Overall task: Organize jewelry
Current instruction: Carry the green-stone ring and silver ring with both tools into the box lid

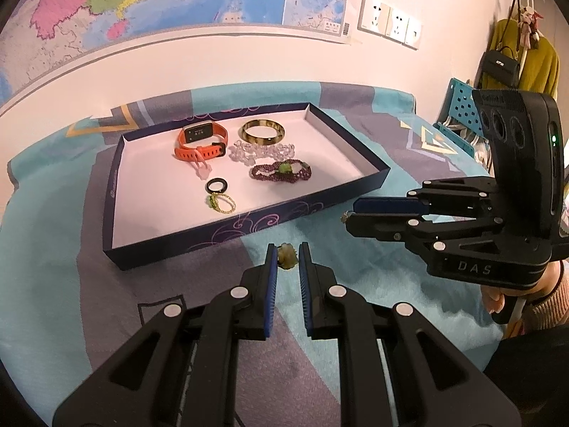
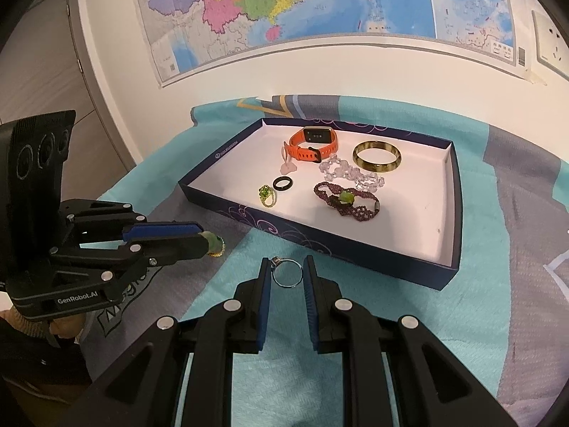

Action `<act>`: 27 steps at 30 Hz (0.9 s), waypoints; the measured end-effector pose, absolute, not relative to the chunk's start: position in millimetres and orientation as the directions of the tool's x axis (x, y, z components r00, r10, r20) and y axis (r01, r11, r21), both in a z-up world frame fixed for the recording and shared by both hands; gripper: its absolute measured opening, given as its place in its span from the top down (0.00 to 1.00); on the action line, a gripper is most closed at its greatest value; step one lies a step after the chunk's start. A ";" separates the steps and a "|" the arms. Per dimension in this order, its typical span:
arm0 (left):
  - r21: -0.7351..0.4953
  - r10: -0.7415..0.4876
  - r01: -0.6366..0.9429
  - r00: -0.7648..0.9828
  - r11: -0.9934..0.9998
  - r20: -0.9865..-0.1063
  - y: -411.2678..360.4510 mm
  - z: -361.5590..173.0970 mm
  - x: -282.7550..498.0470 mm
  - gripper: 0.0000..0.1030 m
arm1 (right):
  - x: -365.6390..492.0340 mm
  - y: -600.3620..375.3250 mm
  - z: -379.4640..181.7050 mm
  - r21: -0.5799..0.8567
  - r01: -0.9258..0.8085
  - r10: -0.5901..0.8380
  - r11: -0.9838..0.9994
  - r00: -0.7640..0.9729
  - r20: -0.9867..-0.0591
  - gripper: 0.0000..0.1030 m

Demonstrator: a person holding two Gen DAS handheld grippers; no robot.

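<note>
Left tool (image 1: pixel 287 249) pinching green ring (image 1: pixel 286 257); right tool (image 2: pixel 287 262) gripping silver ring (image 2: pixel 287 274).

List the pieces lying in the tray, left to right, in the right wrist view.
Green-stone ring → black ring → orange watch → purple beaded bracelet → brown-and-cream bangle. The clear beads overlap mid-row, so they are left out.

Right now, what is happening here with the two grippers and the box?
A person is sorting jewelry into a box on the cloth. The left gripper has a green ring between its fingers, and the right gripper a silver ring; both rings are outside the box, and I cannot tell if either is gripped. Inside lie a watch, a bangle and bracelets.
</note>
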State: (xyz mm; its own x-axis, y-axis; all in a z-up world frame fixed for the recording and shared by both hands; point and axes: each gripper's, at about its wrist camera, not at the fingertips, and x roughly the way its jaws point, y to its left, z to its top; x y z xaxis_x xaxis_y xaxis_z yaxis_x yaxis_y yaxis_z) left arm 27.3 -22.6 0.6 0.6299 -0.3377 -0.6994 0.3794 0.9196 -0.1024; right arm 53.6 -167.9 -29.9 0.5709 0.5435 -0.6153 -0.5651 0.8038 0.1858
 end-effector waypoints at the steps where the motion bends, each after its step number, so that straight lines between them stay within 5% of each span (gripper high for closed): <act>1: -0.102 -0.339 0.380 0.632 0.919 -0.697 -22.7 2.2 27.3 0.88 | 53.3 -167.7 -29.4 0.186 -0.566 0.545 0.803 0.571 -0.614 0.84; 27: -0.080 -0.318 0.354 0.690 0.932 -0.651 -14.8 24.0 38.4 0.88 | 61.0 -167.6 -16.3 0.167 -0.573 0.548 0.803 0.596 -0.587 0.84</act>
